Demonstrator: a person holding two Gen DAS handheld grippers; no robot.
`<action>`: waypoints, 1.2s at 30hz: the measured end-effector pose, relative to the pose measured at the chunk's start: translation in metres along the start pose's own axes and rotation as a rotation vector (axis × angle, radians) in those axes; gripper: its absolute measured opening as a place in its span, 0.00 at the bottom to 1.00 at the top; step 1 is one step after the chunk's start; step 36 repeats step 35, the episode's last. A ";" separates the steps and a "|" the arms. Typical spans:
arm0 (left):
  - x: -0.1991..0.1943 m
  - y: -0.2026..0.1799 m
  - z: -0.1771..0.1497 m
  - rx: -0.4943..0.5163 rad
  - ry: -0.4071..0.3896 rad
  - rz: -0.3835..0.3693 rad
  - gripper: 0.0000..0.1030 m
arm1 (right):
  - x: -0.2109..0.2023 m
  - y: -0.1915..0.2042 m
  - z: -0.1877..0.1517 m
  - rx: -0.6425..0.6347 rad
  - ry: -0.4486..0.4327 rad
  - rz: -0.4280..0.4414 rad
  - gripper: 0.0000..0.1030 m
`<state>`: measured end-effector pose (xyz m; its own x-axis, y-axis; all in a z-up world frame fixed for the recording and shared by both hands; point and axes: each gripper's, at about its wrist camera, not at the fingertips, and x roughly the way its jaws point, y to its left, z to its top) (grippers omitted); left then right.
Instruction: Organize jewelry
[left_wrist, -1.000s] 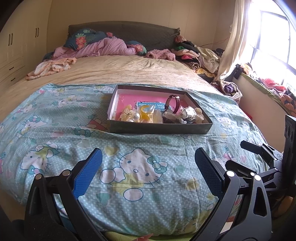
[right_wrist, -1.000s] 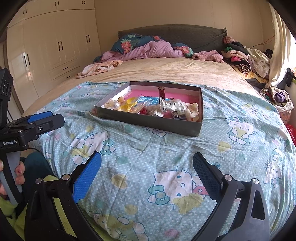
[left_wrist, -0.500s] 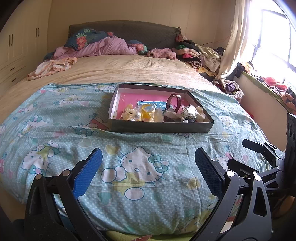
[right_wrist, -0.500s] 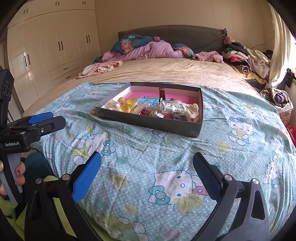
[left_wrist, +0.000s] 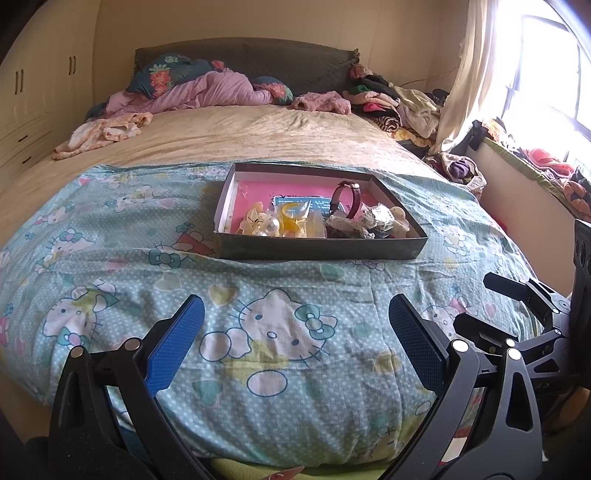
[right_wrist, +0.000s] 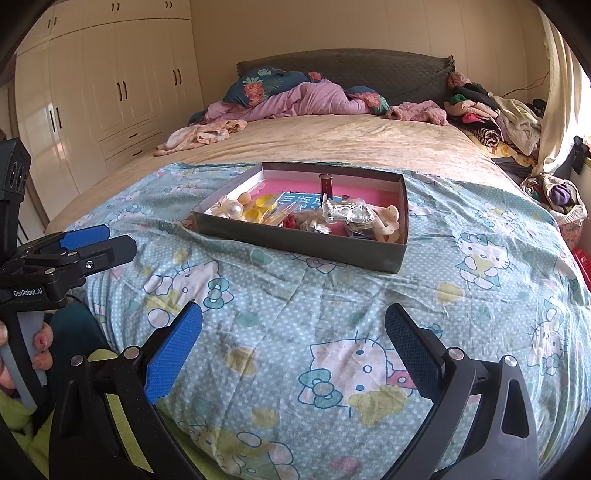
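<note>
A shallow grey box (left_wrist: 317, 248) (right_wrist: 295, 243) with a pink floor lies on the Hello Kitty blanket (left_wrist: 273, 332) in the middle of the bed. It holds a jumble of jewelry: a maroon-strap watch (left_wrist: 349, 199) (right_wrist: 325, 184), a white flower piece with pearls (left_wrist: 258, 223) (right_wrist: 231, 208), yellow pieces in plastic (left_wrist: 295, 218), bagged silver items (right_wrist: 347, 212). My left gripper (left_wrist: 295, 343) is open and empty, short of the box at the bed's near edge. My right gripper (right_wrist: 293, 343) is open and empty, also short of the box. Each gripper shows at the side of the other's view.
Pillows and a pink duvet (left_wrist: 207, 88) are heaped at the headboard. A clothes pile (left_wrist: 395, 103) sits at the far right corner. A curtain and window (left_wrist: 517, 74) are to the right, white wardrobes (right_wrist: 92, 92) to the left.
Both views show the box a little lower and nearer than before; both grippers have crept slightly forward toward it. Both stay open.
</note>
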<state>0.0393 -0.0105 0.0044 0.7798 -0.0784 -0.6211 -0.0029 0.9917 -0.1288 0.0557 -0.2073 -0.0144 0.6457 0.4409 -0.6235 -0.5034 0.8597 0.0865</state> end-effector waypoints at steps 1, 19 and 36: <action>0.000 -0.001 0.001 -0.003 -0.002 -0.001 0.91 | 0.000 0.000 0.000 0.000 0.000 0.000 0.96; 0.005 -0.002 -0.005 0.017 0.028 0.031 0.91 | 0.000 -0.014 0.002 0.023 0.002 -0.025 0.96; 0.062 0.191 0.031 -0.309 0.105 0.426 0.91 | 0.036 -0.183 0.011 0.284 0.031 -0.348 0.96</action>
